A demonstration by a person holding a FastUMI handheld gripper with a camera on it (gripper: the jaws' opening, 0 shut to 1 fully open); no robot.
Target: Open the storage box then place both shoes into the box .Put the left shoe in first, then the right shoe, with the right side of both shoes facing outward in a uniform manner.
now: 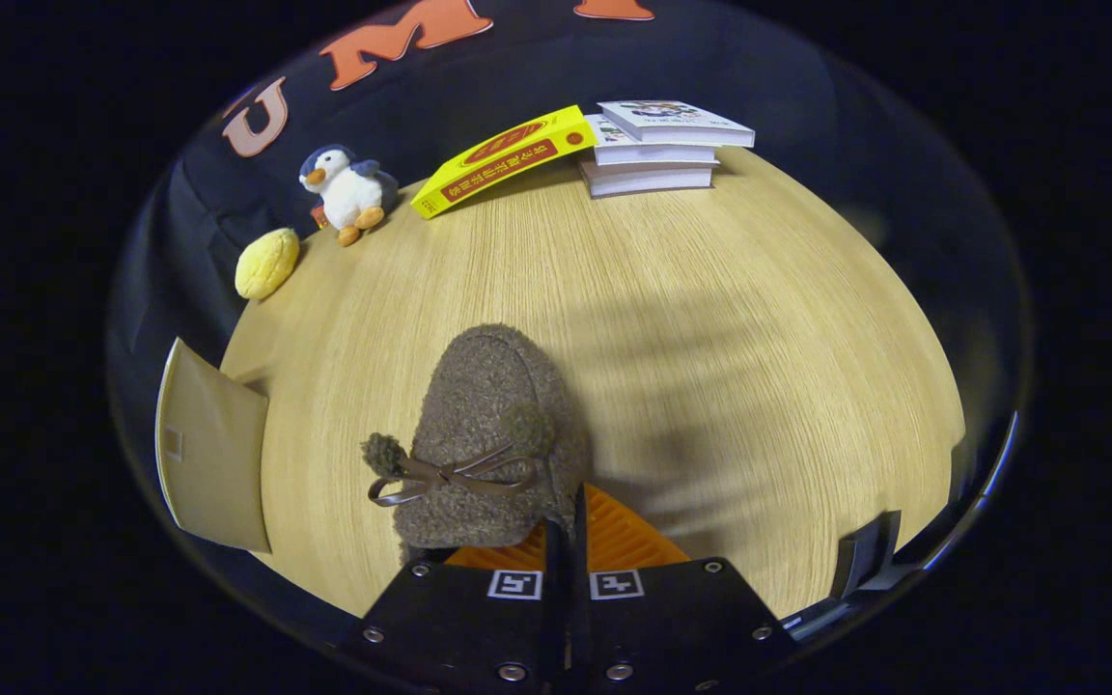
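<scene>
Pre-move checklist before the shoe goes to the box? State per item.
1. Grip: gripper fingers closed together on the fuzzy brown shoe's rear edge: ok.
2. Left or right shoe: cannot tell.
3. Beige box flap beside the shoe looks swung open: ok; box interior cannot tell.
4. Wooden table around the shoe bare: ok.
5. Second shoe's location: cannot tell.

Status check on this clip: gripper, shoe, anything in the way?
Gripper shut on fuzzy brown shoe, pinching its rear edge. Tan box flap beside shoe. Table ahead bare up to books.
</scene>
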